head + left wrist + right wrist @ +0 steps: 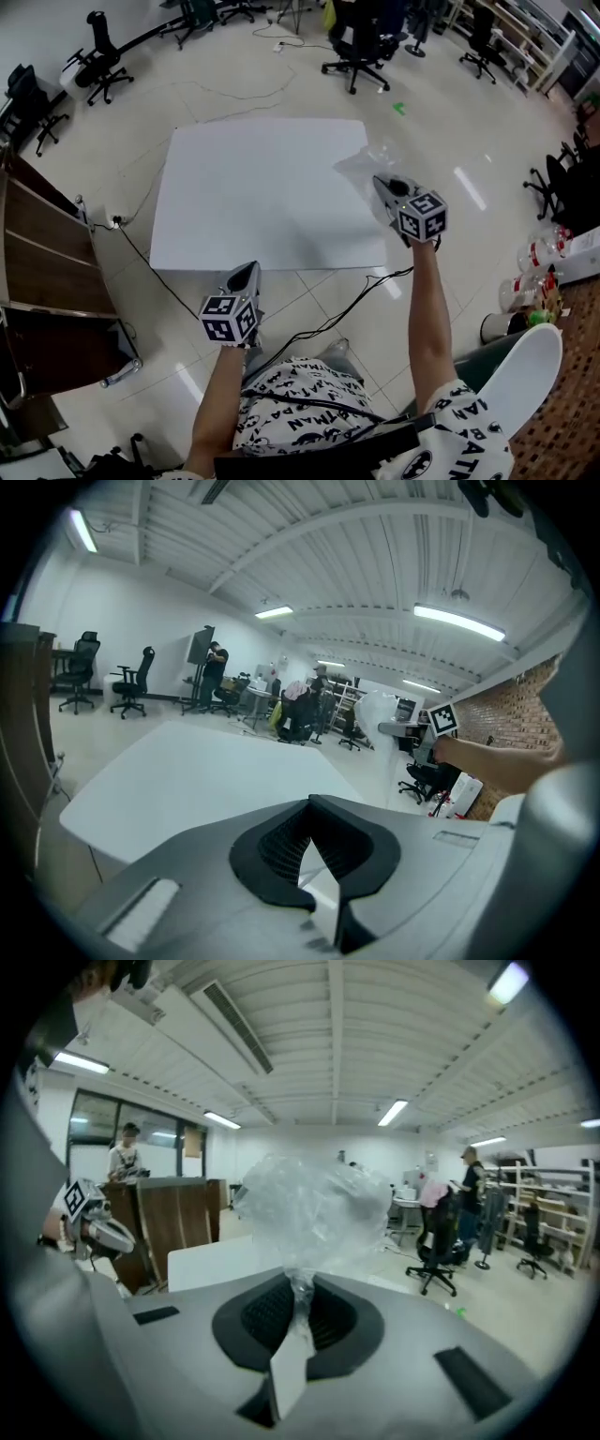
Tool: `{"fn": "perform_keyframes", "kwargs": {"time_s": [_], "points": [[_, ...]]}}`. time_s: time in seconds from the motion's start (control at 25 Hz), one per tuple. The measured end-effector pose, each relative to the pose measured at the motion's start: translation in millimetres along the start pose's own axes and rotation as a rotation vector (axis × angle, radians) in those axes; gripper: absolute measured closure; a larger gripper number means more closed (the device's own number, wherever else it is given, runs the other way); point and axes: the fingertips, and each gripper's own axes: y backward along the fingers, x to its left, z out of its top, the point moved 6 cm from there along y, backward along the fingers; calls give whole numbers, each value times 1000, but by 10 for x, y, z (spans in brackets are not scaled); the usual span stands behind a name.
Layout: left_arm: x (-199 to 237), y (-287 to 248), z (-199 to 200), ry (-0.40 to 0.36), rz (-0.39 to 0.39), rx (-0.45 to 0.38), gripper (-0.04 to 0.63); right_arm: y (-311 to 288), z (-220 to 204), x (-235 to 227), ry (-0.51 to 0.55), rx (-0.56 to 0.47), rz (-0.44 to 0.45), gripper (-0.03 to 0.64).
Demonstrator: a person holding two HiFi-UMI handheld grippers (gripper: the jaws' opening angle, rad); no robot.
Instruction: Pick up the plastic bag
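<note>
The clear, crumpled plastic bag (368,160) hangs in the air over the right edge of the white table (262,187). My right gripper (382,187) is shut on its gathered neck. In the right gripper view the bag (314,1202) billows up out of the closed jaws of my right gripper (298,1286). My left gripper (247,275) is held off the table's near edge, and its jaws look shut with nothing in them. From the left gripper view, beyond my left gripper (310,804), the bag (379,711) shows far right beside the right gripper's marker cube (442,719).
A dark wooden cabinet (42,272) stands at the left, with a black cable (141,258) running across the floor beside it. Office chairs (356,42) ring the far side. Bottles and clutter (539,272) lie at the right by a brick wall.
</note>
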Motion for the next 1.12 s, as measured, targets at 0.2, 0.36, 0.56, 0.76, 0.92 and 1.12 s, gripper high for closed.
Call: {"fn": "perform_keyframes", "kwargs": {"time_s": [0.2, 0.36, 0.56, 0.76, 0.92, 1.12], "points": [[266, 195, -34, 33, 72, 1, 592, -1039, -85, 643, 258, 168, 189, 604], [499, 389, -130, 74, 134, 12, 592, -1749, -189, 1353, 376, 268, 369, 604], [784, 642, -286, 126, 195, 23, 592, -2415, -444, 2156, 384, 382, 495, 604], [1025, 856, -385, 164, 235, 25, 592, -2832, -586, 2740, 381, 474, 502, 603], [1197, 960, -476, 191, 253, 30, 592, -3050, -688, 2960, 370, 487, 468, 601], [1252, 989, -531, 201, 250, 38, 592, -3185, -812, 3077, 327, 515, 458, 513]]}}
